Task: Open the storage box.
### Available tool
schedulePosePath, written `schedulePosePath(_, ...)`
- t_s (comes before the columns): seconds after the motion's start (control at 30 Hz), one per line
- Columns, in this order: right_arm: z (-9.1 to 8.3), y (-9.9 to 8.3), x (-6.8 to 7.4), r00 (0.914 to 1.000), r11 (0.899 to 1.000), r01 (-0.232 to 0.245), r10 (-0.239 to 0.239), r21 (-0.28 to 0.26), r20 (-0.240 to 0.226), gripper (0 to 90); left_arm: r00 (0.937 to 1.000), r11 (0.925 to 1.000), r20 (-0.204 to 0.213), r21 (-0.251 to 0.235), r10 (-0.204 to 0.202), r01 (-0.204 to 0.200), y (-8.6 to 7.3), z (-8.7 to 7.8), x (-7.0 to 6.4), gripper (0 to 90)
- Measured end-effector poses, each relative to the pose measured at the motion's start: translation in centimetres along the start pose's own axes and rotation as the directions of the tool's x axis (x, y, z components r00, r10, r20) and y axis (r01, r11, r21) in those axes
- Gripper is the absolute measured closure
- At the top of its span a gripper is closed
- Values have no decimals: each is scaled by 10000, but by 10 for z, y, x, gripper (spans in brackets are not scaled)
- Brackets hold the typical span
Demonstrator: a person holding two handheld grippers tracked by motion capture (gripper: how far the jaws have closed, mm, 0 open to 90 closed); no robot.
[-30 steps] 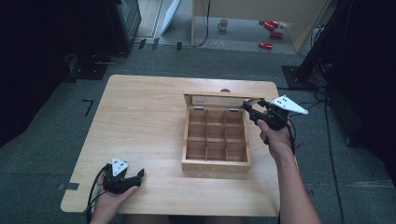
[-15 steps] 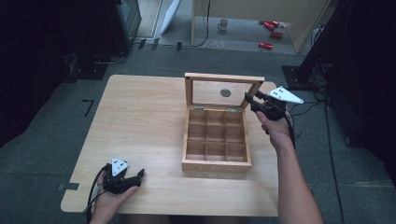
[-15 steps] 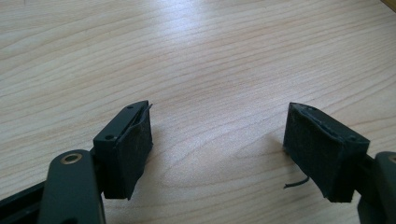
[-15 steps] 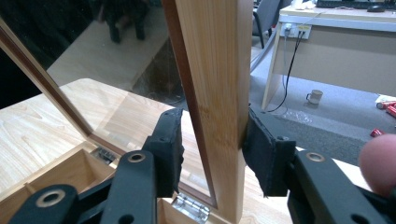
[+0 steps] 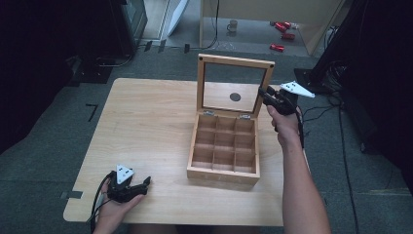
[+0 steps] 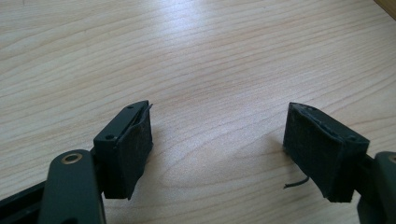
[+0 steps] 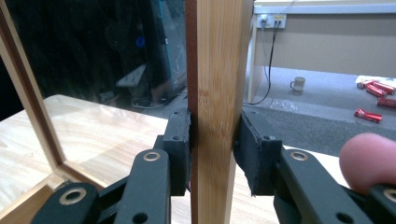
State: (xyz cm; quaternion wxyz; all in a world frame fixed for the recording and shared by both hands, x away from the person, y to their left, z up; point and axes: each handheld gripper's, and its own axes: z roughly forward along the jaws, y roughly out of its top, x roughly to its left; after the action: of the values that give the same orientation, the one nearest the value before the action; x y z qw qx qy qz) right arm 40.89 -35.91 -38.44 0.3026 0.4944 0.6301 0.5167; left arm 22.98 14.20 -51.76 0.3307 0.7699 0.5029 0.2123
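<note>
The wooden box [image 5: 224, 146] sits on the table [image 5: 146, 126], right of centre, and its glass-paned lid [image 5: 234, 87] now stands upright on its hinges at the far edge, where a second ago it was only slightly raised over the compartments and half a second ago was halfway up. That swing lays all nine empty compartments bare, so the opening appears essentially done; what seems left is to let go without the lid dropping back. The right tongs [image 5: 265, 93] are clamped on the lid's right-hand frame rail, and the right gripper view shows that rail [image 7: 215, 112] pinched squarely between both pads [image 7: 180, 149], the wood running vertically through the grip. The right hand [image 5: 283, 122] holds them beside the box's far right corner. The left tongs [image 5: 139, 186] rest at the near left of the table, well apart from the box, jaws spread wide with nothing but bare wood [image 6: 215, 84] between them.
</note>
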Motion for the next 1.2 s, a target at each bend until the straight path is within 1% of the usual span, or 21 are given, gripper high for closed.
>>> schedulePosePath(0.1, 6, 0, -2, 9996, 9997, -244, 245, -55, 108, 674, 10000, 10000, -1, -11, 2, -2, 0, 0, 0, 244)
schedulePosePath(0.13, 6, 0, -2, 9996, 9997, -244, 245, -55, 108, 674, 10000, 10000, -1, -11, 2, -2, 0, 0, 0, 244)
schedulePosePath(0.17, 9, -1, -3, 9991, 9992, -378, 380, -93, 177, 673, 10000, 10000, -1, -12, 5, -5, 0, 0, 0, 244)
schedulePosePath(0.3, 16, -1, -3, 9970, 9978, -649, 653, -104, 415, 672, 10000, 10000, -12, -25, 5, -5, 0, 0, 0, 243)
schedulePosePath(0.43, 22, 0, -3, 9937, 9959, -904, 906, -62, 664, 671, 9999, 10000, -46, 0, 95, -95, 0, 1, -1, 237)
schedulePosePath(0.5, 24, 0, -3, 9924, 9950, -1001, 1003, -65, 710, 671, 9999, 9999, -46, 46, 154, -154, 0, 1, -2, 228)
schedulePosePath(0.63, 26, 1, -4, 9921, 9949, -1008, 1006, -12, 756, 670, 9998, 9998, -46, 87, 192, -191, 0, 1, -2, 206)
schedulePosePath(0.8, 29, 3, 0, 9924, 9968, -796, 788, 46, 942, 669, 9998, 9997, -27, 104, 210, -210, 0, 1, -2, 191)
schedulePosePath(0.93, 30, 2, 1, 9891, 9946, -1033, 1036, -79, 1046, 668, 9998, 9997, -34, 102, 208, -208, 0, 1, -2, 191)
schedulePosePath(1.0, 30, 2, 1, 9887, 9942, -1070, 1072, -76, 1049, 662, 9998, 9997, -33, 105, 209, -208, 0, 1, -2, 191)
schedulePosePath(1.03, 29, 2, 2, 9883, 9940, -1088, 1087, -48, 1071, 650, 9998, 9997, -33, 105, 211, -211, 0, 1, -2, 191)
schedulePosePath(1.07, 29, 2, 3, 9876, 9936, -1130, 1126, -28, 1090, 611, 9998, 9997, -34, 102, 205, -205, 0, 1, -2, 191)
schedulePosePath(1.13, 26, 3, 3, 9861, 9910, -1328, 1306, 153, 1030, 495, 9998, 9997, -35, 104, 210, -210, 0, 1, -2, 191)
schedulePosePath(1.2, 22, 2, 5, 9847, 9882, -1518, 1494, 207, 899, 412, 9998, 9997, -29, 106, 219, -219, 0, 1, -2, 190)
